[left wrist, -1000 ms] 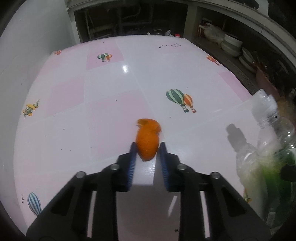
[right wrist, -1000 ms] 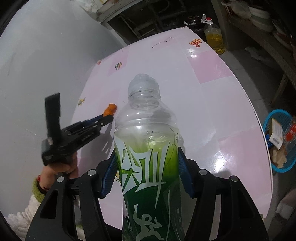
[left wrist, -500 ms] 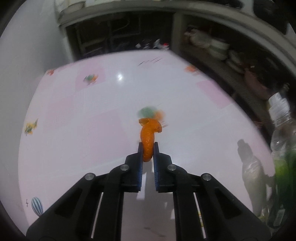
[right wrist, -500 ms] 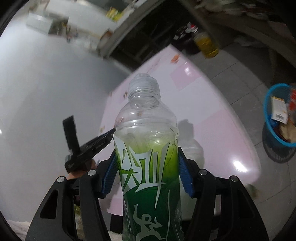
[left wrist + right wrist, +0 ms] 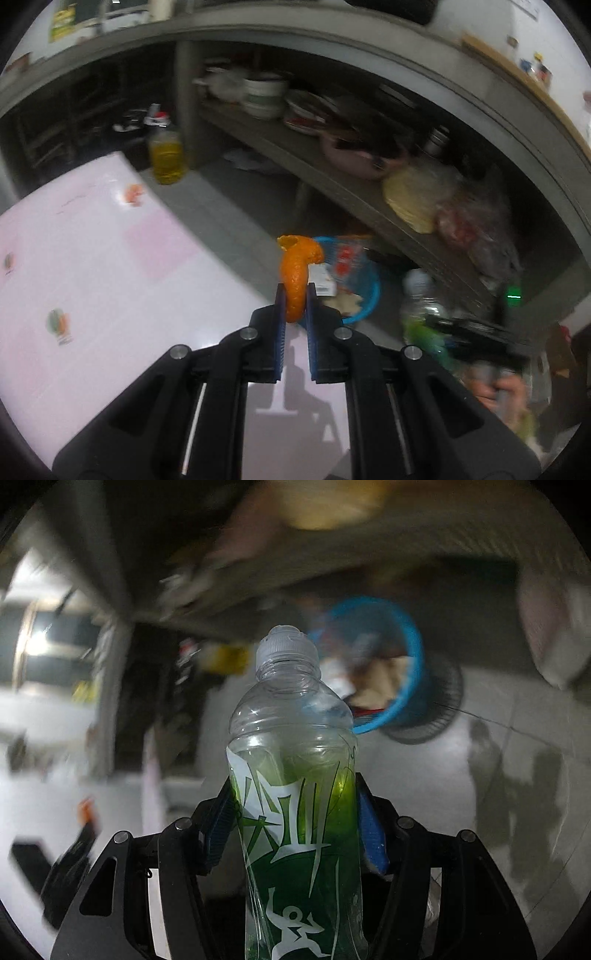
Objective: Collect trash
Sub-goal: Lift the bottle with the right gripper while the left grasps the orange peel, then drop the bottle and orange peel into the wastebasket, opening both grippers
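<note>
My left gripper (image 5: 294, 295) is shut on a piece of orange peel (image 5: 295, 273) and holds it in the air past the table's right edge. A blue trash basket (image 5: 364, 295) with wrappers in it stands on the floor just beyond the peel. My right gripper (image 5: 295, 801) is shut on a clear plastic bottle (image 5: 291, 738) with a green label, held upright. The same blue basket (image 5: 410, 672) lies ahead and right of the bottle's cap. The right gripper with the bottle shows blurred in the left wrist view (image 5: 424, 317).
The pink-and-white table (image 5: 92, 277) with balloon prints is at the left. A low shelf (image 5: 332, 173) holds bowls, pots and bags behind the basket. A yellow oil bottle (image 5: 167, 155) stands on the grey tiled floor (image 5: 480, 775).
The left gripper closed on the peel, lifted it off the table and swung right toward the basket. The right gripper swung the bottle away from the table toward the basket.
</note>
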`<act>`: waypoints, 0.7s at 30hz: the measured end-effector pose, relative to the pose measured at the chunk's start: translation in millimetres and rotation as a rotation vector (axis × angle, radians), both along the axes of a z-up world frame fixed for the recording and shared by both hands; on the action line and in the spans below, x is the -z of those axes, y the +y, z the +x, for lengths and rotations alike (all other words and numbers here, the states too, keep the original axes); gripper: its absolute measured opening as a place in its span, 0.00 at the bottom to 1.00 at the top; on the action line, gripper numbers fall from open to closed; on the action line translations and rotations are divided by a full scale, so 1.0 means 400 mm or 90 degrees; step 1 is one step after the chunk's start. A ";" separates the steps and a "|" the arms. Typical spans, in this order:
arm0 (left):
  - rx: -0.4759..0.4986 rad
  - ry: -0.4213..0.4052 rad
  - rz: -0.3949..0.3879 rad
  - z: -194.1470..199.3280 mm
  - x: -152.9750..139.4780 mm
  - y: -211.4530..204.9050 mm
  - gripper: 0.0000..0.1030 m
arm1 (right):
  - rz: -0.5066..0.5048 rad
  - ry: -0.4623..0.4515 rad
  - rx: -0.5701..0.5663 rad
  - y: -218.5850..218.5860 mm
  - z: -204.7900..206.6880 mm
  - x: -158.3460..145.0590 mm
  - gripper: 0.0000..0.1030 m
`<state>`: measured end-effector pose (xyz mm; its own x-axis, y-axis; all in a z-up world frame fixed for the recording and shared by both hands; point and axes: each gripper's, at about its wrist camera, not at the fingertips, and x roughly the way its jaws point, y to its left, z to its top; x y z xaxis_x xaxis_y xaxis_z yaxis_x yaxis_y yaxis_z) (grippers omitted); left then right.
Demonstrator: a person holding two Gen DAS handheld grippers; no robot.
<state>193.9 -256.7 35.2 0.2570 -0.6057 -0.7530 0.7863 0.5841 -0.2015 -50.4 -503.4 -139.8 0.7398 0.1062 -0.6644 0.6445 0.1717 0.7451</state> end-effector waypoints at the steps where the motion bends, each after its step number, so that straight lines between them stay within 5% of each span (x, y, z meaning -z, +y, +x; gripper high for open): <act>1: 0.014 0.008 0.005 -0.006 0.009 -0.030 0.08 | 0.020 0.014 0.025 -0.022 0.010 0.048 0.57; 5: 0.040 0.032 0.021 -0.016 0.047 -0.093 0.08 | 0.066 0.071 0.094 -0.120 0.120 0.213 0.57; 11: 0.067 0.042 0.062 -0.006 0.109 -0.173 0.08 | 0.056 0.130 0.151 -0.222 0.232 0.336 0.59; 15: 0.072 0.051 0.077 0.009 0.138 -0.211 0.08 | 0.070 0.112 0.155 -0.217 0.221 0.370 0.61; 21: 0.074 0.057 0.091 0.013 0.161 -0.242 0.08 | 0.011 0.102 0.175 -0.209 0.146 0.328 0.64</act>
<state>199.1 -353.6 -29.0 0.1202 -0.5131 -0.8499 0.8329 0.5179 -0.1949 7.9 -586.9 -271.0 0.6289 -0.0707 -0.7743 0.7741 -0.0363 0.6321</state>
